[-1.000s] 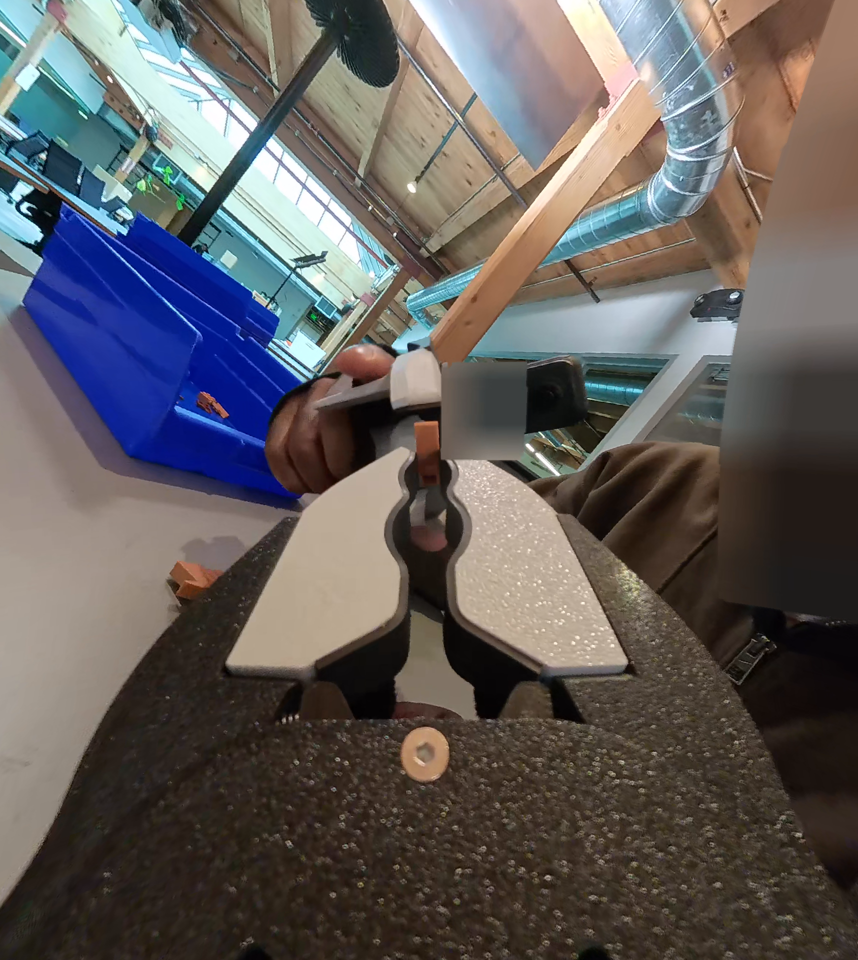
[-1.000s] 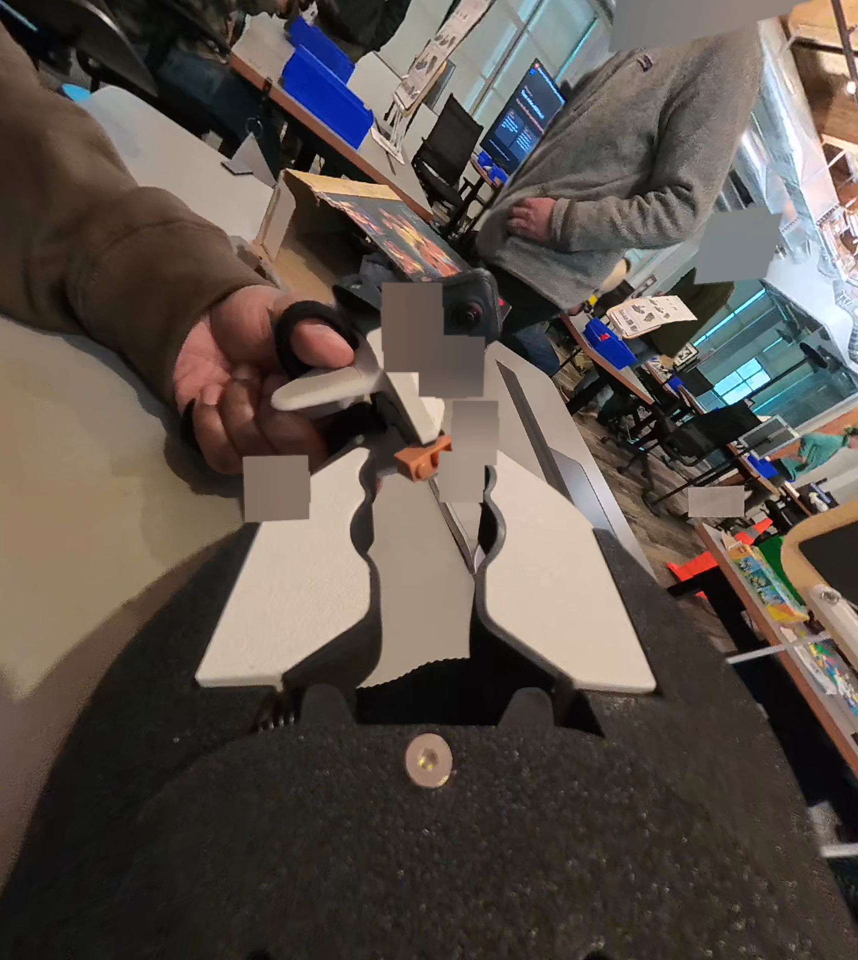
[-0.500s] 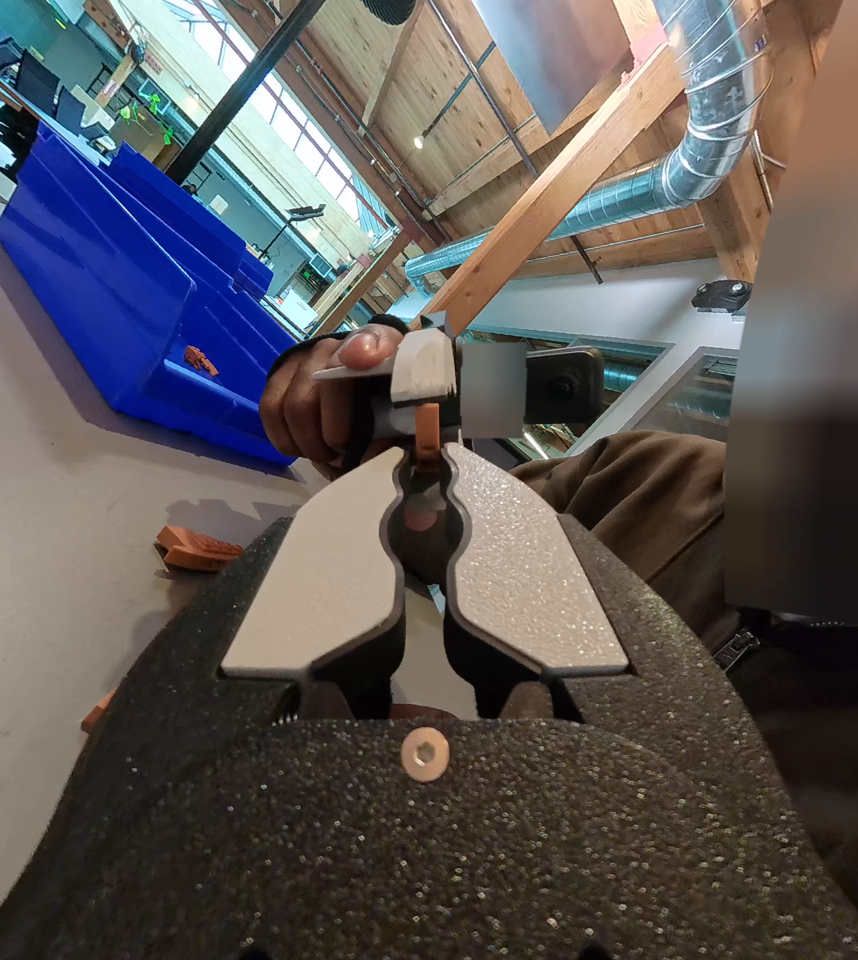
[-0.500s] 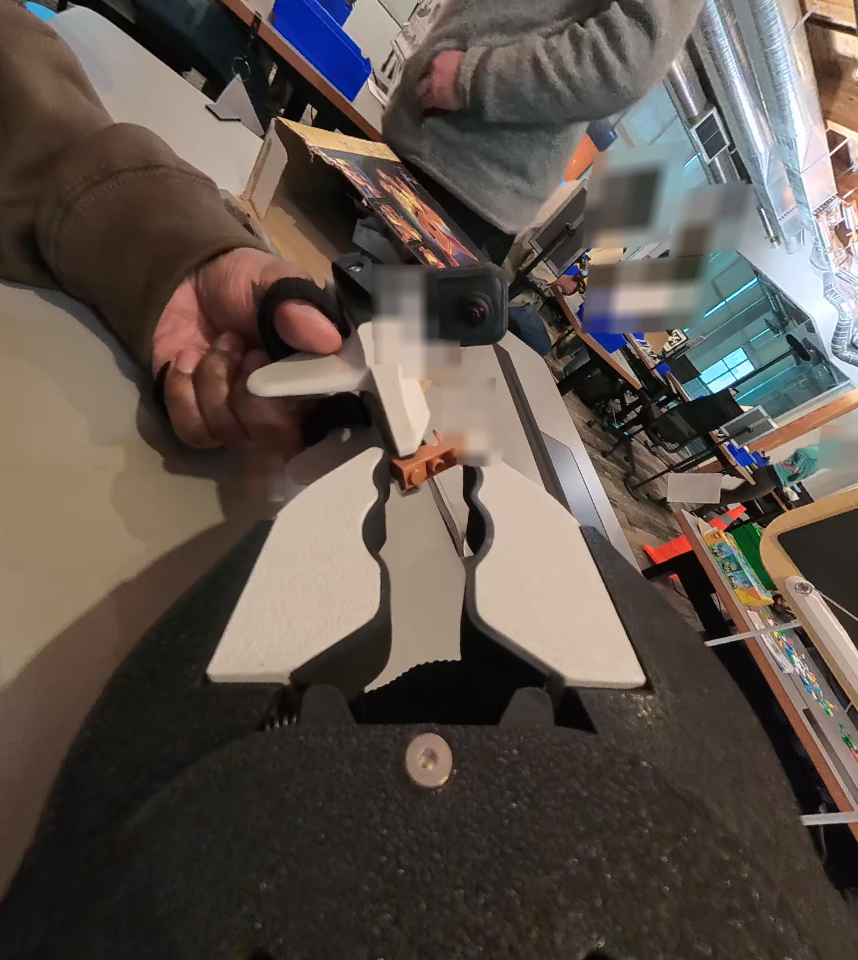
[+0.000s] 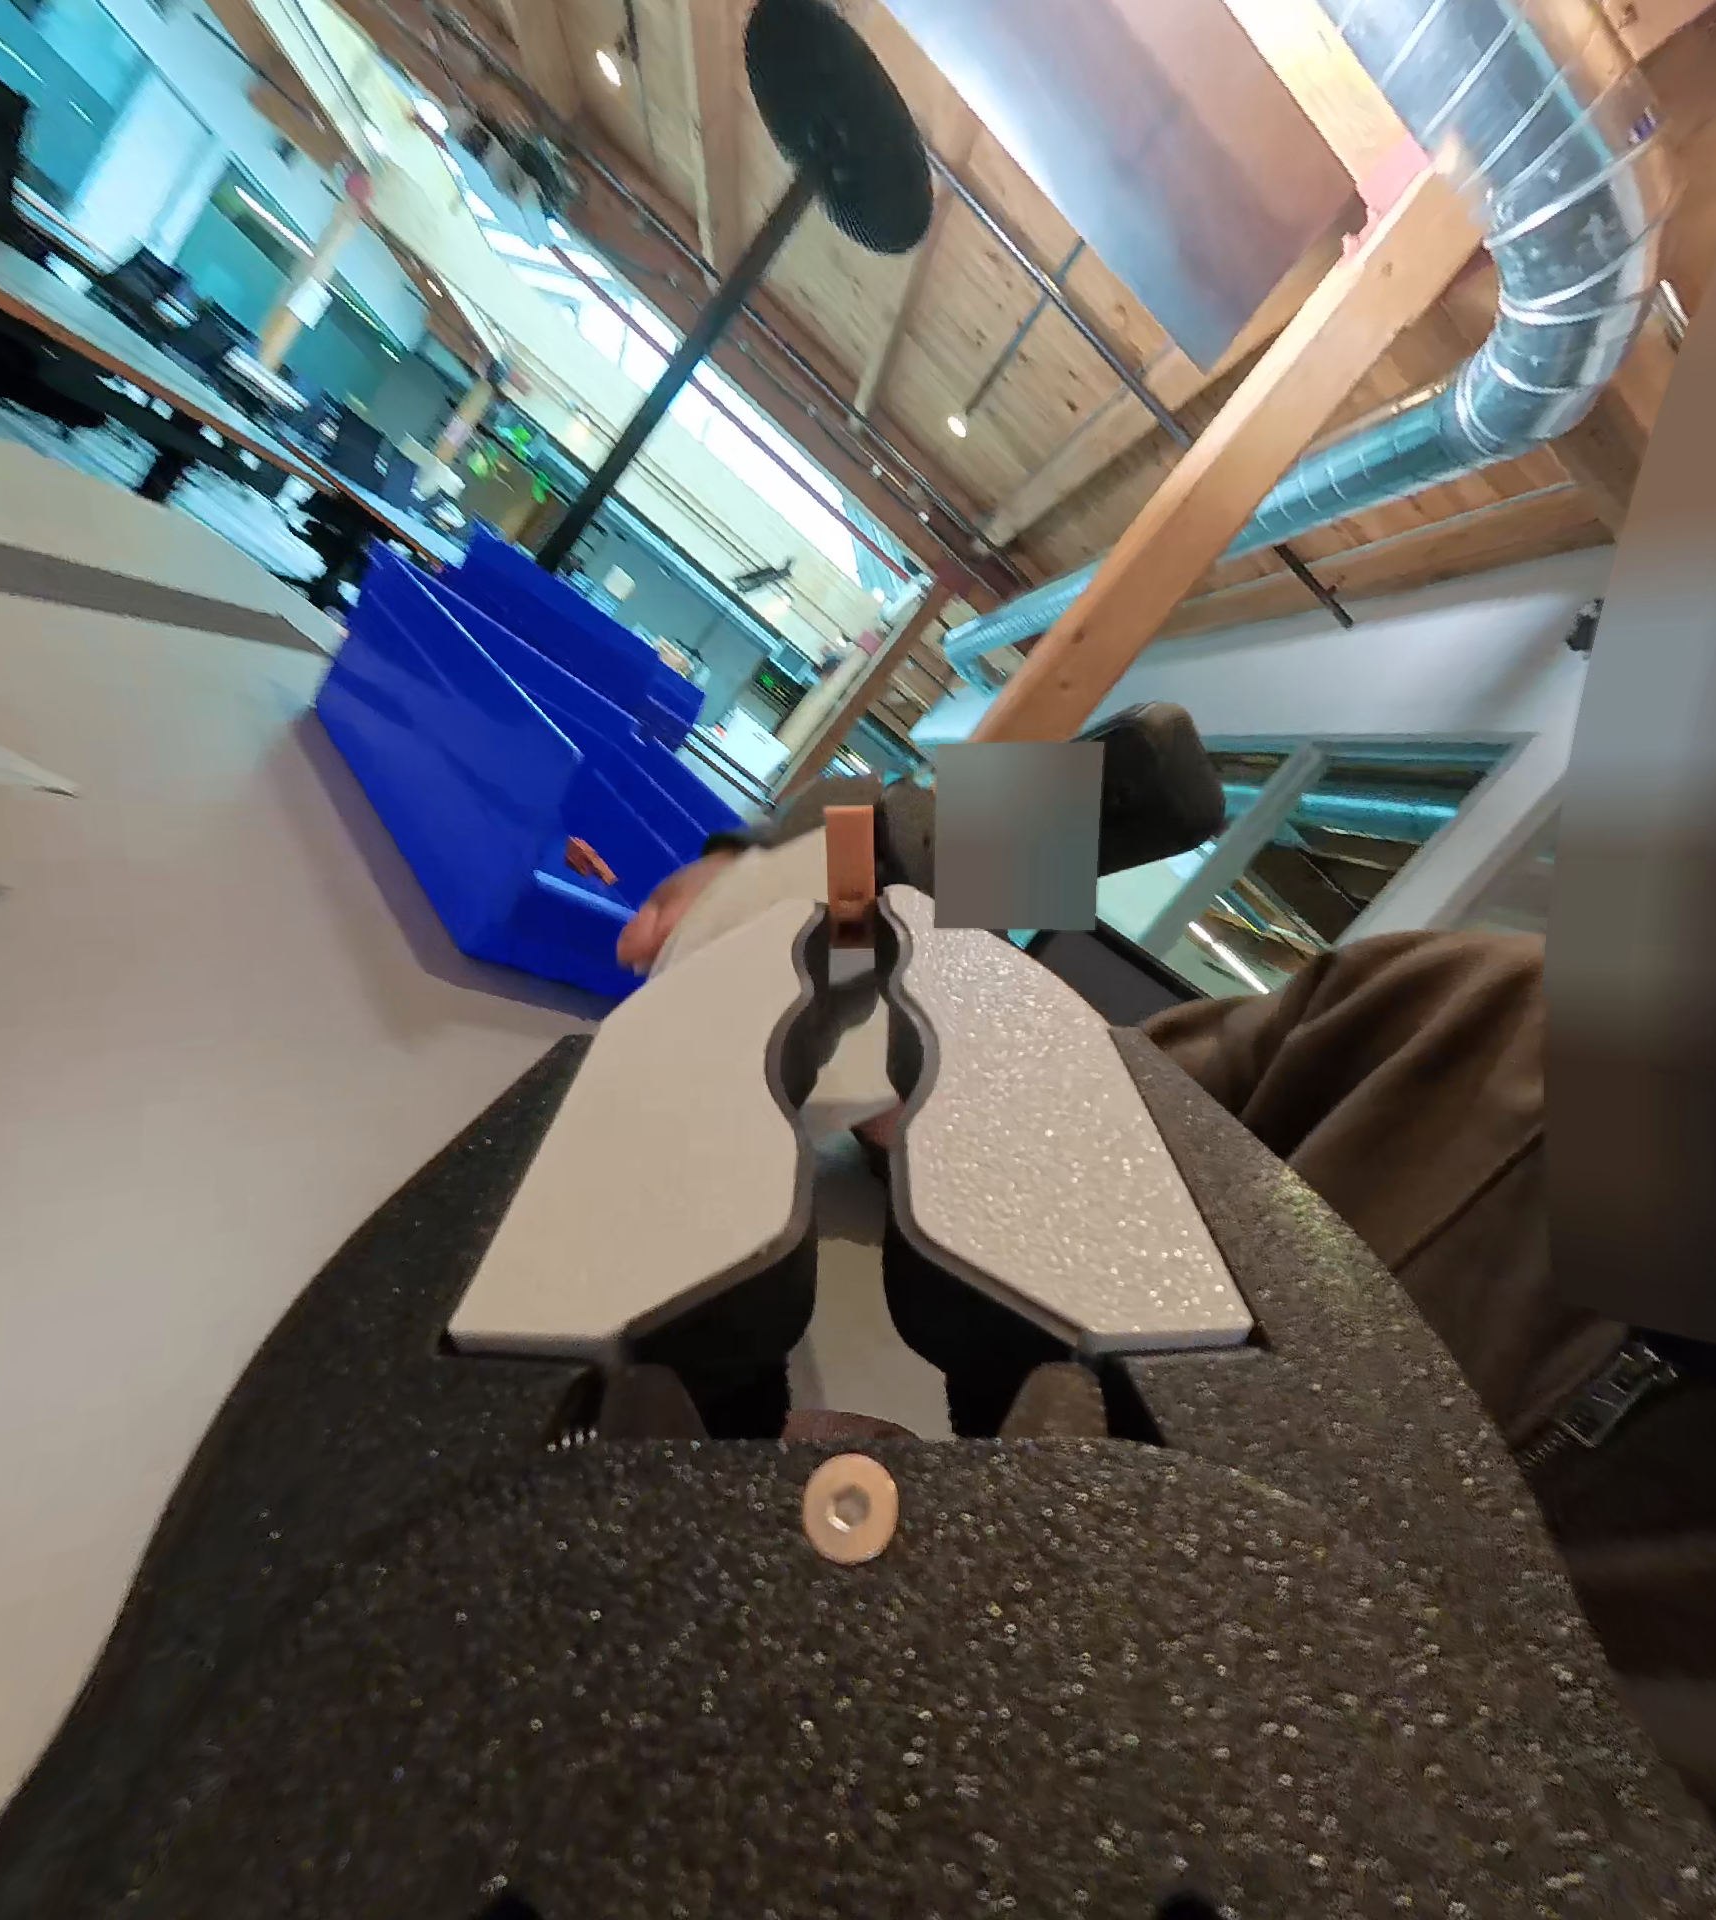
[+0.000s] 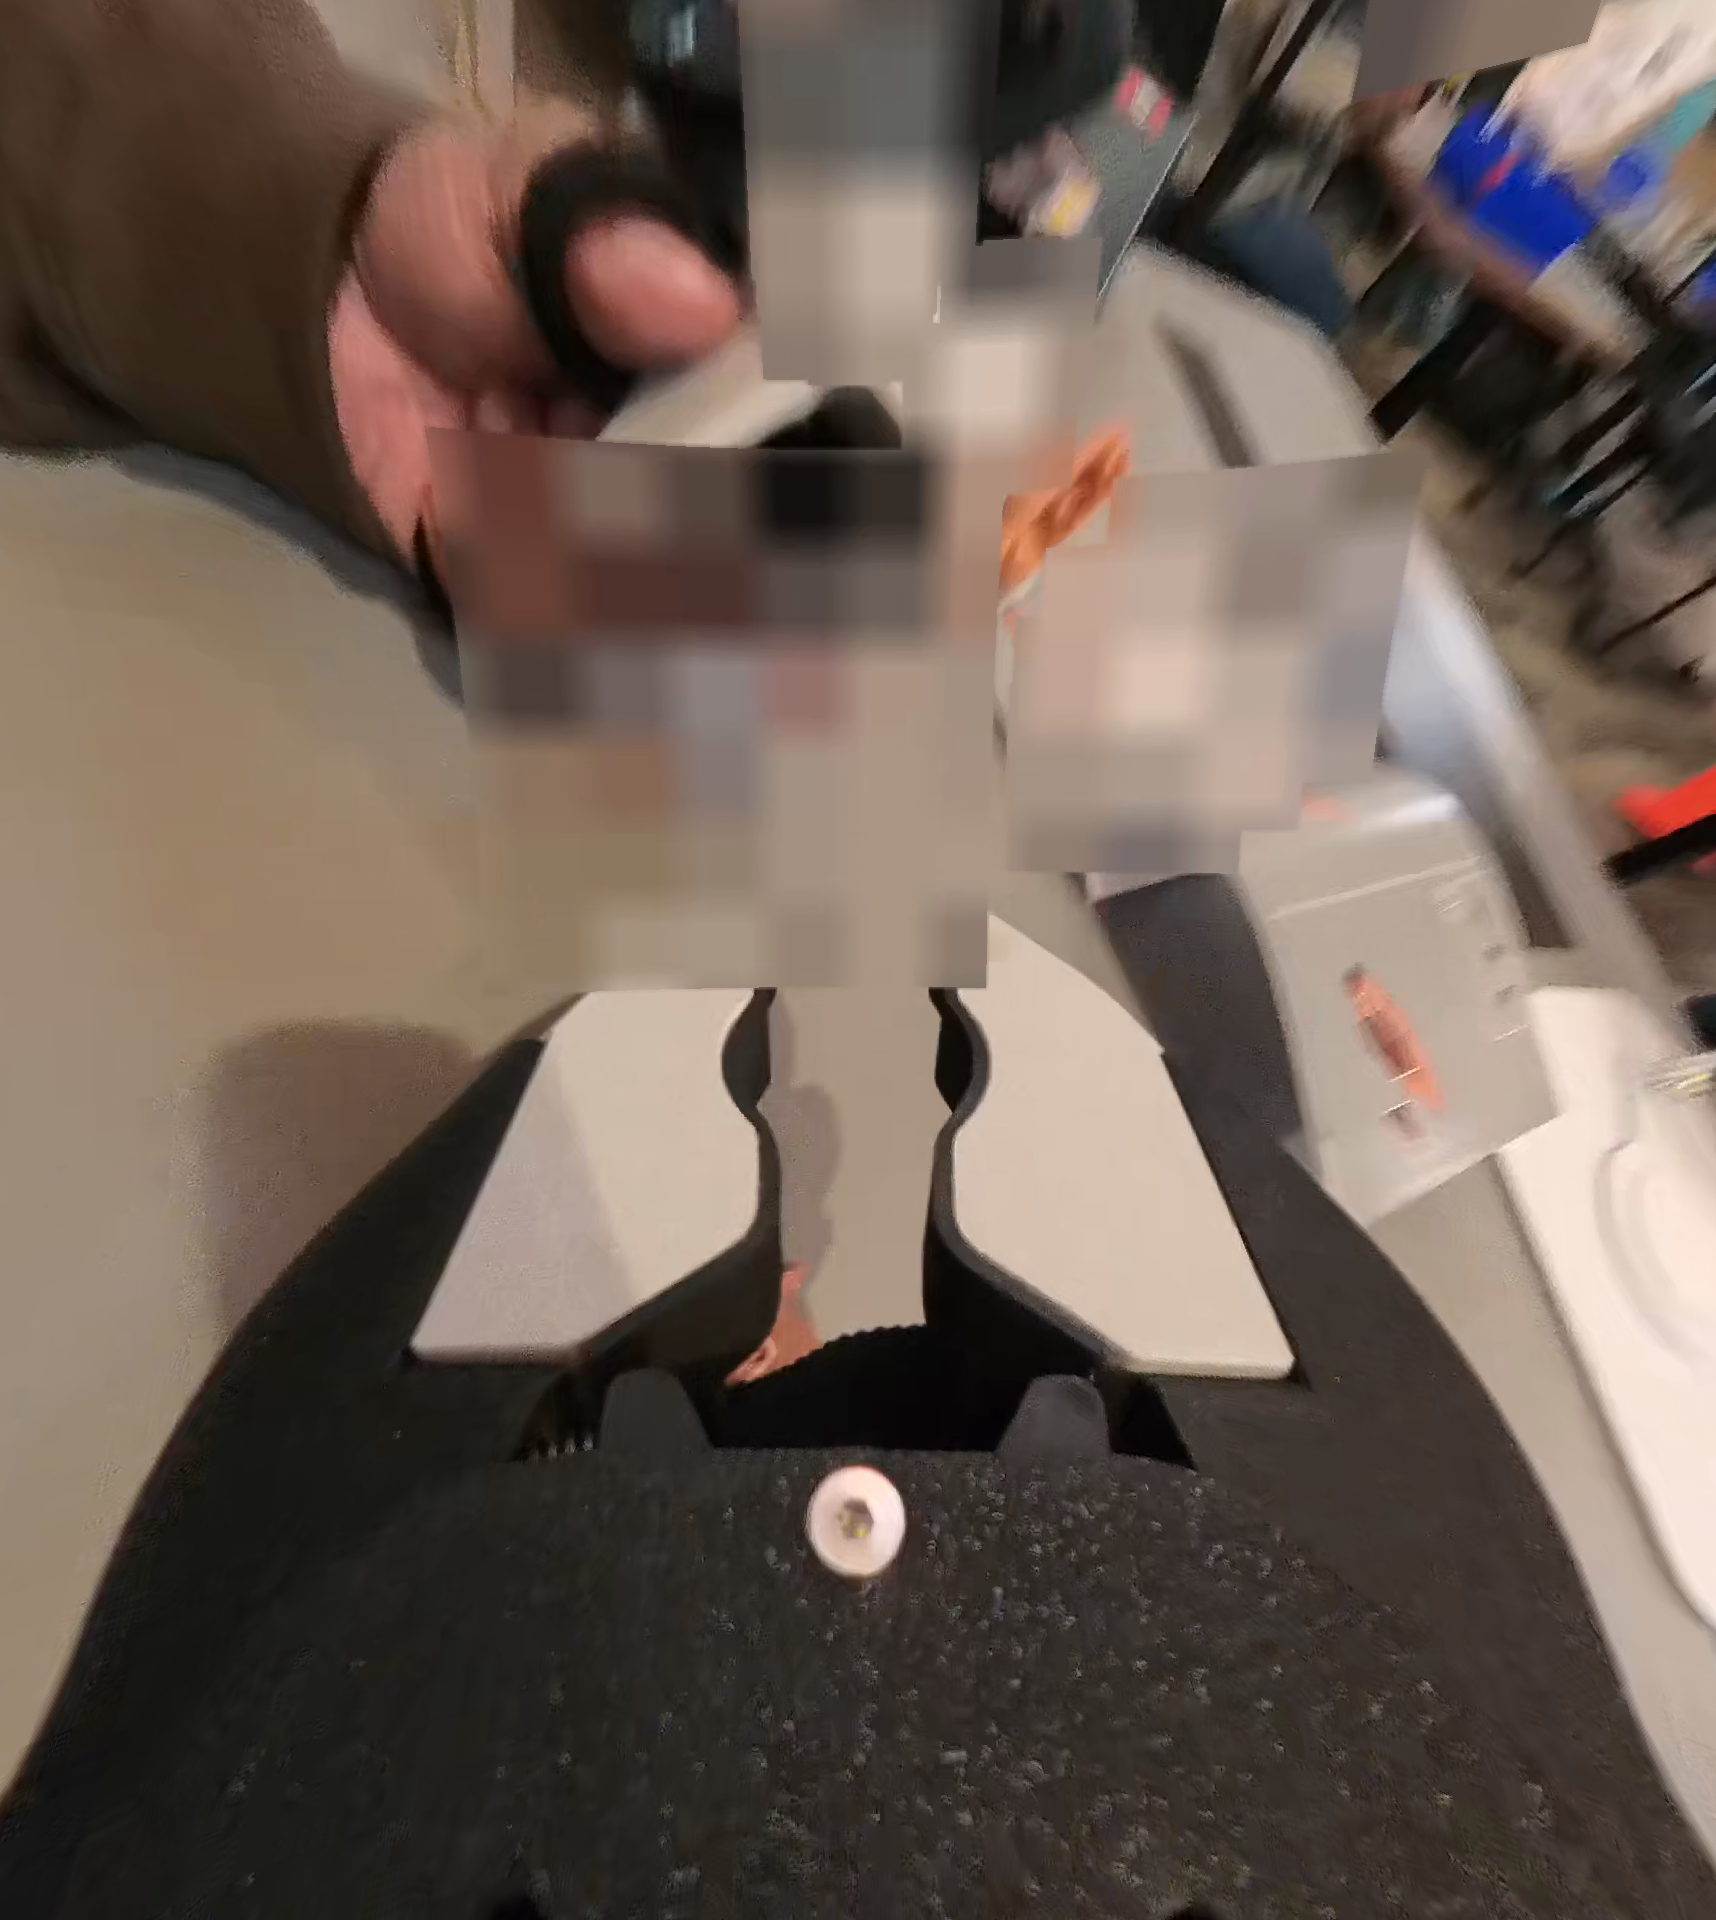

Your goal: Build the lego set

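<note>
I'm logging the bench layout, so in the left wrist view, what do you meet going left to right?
Grey table → blue bin → orange lego piece pinched in the left gripper → brown sleeve.

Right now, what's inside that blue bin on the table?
In the blue bin, one small orange-brown piece shows in its open front compartment. The compartments farther back are hidden by the bin's own dividing walls, so whatever they hold cannot be seen.

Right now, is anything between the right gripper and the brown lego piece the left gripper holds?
Cannot tell. The left gripper pinches the brown piece, but the right view is blurred and mosaic patches cover the space ahead of the right fingers.
</note>
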Tool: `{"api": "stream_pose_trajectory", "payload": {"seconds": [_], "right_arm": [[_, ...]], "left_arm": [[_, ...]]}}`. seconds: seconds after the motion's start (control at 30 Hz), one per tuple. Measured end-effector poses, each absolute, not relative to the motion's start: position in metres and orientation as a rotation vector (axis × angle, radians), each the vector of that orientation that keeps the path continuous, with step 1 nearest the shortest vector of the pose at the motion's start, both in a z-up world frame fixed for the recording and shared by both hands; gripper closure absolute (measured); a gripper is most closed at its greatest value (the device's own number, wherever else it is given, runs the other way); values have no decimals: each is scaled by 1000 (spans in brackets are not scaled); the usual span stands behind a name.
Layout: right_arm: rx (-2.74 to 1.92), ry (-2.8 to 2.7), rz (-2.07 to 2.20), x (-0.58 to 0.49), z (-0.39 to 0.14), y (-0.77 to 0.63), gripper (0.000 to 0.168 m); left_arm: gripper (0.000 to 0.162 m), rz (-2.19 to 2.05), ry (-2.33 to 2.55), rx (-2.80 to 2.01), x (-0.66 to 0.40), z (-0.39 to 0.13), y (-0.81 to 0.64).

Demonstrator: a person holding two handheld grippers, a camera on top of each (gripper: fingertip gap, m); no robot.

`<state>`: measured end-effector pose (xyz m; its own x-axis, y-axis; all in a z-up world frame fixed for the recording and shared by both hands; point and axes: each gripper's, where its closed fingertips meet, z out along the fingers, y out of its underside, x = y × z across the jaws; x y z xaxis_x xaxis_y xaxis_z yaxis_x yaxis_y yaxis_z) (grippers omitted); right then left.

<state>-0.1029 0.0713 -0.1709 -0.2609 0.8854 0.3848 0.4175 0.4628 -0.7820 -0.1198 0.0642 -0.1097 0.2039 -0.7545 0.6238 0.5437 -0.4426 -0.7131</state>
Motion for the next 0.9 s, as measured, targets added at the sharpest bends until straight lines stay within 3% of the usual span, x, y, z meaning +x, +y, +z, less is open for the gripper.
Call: {"api": "stream_pose_trajectory", "payload": {"seconds": [0.23,0.6,0.67,0.9], "right_arm": [[-1213,-2159,503,-105,-221,68,152],[-1248,-2221,413,-107,-246,61,150],[-1269,-2200,410,-109,-248,63,157],[-1436,-2127,512,-103,-248,67,158]], "left_arm": [[154,-1438,167,-1392,-131,-113,72],[154,-1416,189,-1411,-126,-116,71],[154,-1409,190,-1410,-127,-115,71],[154,-1398,186,-1405,-129,-113,71]]}}
